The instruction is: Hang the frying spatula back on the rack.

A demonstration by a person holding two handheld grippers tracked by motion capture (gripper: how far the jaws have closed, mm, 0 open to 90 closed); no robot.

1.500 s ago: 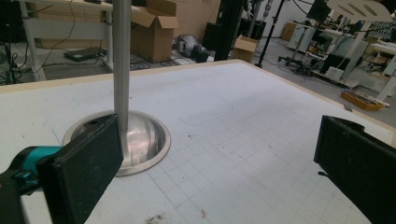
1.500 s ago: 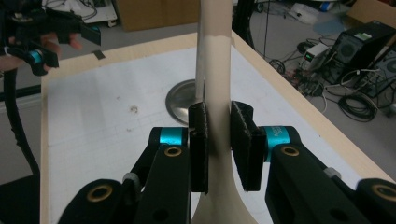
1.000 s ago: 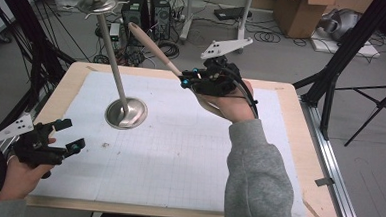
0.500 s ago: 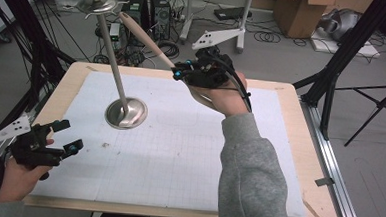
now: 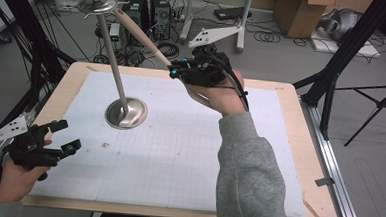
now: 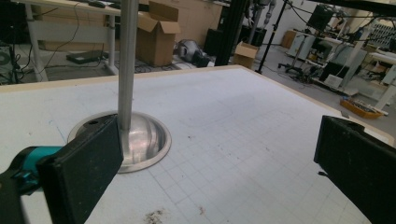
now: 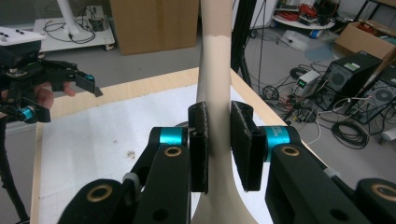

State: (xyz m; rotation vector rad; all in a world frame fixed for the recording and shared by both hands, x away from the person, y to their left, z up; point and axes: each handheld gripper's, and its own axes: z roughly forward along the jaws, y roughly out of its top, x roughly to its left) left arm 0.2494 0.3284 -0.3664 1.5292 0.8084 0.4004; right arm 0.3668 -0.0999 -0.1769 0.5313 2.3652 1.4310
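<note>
Raised spatula nears stand top, cardboard boxes behind

one metal stand, one wooden utensil, two tongs

In the right gripper view the wooden utensil runs off the top edge, and its wider end is cut by the bottom edge behind the jaws. The stand's pole leaves the left gripper view's top.
</note>
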